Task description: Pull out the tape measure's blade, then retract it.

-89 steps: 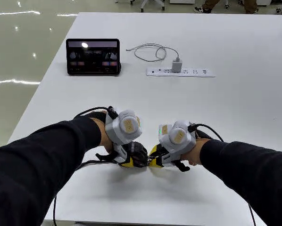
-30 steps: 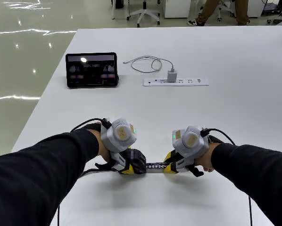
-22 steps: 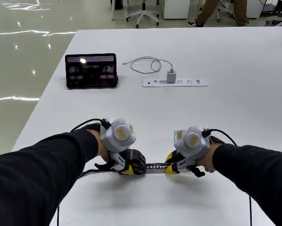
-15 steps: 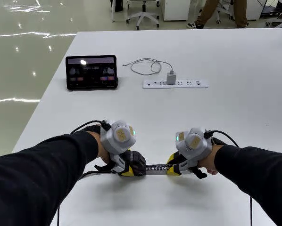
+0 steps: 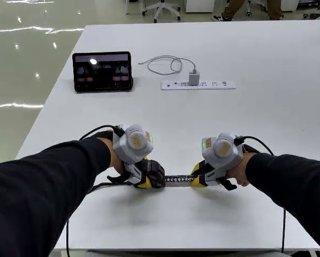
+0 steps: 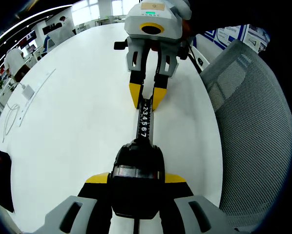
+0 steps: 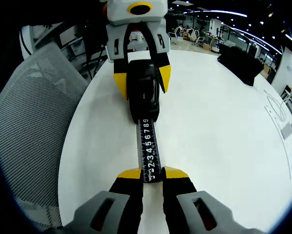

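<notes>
black tape measure (image 6: 137, 178), numbered blade (image 7: 147, 146) partly pulled out

Printed in black along the blade (image 7: 147, 146) of the tape measure (image 7: 143, 90): 2 to 9 readable in the right gripper view, 2 to 7 in the left gripper view.

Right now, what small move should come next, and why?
Probably draw the right gripper a little farther from the case. It pinches the blade at its tip, the left gripper clamps the case, and just a short length, up to about 9, is out.
</notes>
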Available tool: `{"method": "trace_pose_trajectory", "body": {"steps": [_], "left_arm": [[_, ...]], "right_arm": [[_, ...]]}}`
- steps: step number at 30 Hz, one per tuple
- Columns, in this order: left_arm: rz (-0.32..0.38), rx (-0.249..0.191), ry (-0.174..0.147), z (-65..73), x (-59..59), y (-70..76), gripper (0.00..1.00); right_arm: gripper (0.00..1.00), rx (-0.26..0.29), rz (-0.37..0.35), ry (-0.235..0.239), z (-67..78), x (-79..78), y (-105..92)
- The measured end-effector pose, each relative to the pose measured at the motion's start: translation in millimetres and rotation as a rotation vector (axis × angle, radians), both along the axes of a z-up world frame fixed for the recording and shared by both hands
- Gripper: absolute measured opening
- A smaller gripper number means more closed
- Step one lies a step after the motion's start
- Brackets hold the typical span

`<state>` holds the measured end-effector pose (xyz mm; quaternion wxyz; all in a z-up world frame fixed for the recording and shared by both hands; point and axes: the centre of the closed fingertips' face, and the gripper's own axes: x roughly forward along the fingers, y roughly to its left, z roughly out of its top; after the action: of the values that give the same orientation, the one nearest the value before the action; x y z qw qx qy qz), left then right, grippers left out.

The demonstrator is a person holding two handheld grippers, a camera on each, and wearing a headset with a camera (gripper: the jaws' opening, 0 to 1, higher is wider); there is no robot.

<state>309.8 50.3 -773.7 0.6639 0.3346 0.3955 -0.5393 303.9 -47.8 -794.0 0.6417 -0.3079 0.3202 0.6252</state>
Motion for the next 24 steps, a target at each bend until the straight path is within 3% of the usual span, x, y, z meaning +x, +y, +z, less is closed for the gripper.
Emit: {"method": "trace_pose_trajectory", "body": {"steps": [24], "left_arm": [[0.005, -0.011, 0.009, 0.4, 1.0, -0.7, 0.33]], "right_arm": [[0.1, -0.024, 0.004, 0.003, -1.9, 3.4, -11.2]]}}
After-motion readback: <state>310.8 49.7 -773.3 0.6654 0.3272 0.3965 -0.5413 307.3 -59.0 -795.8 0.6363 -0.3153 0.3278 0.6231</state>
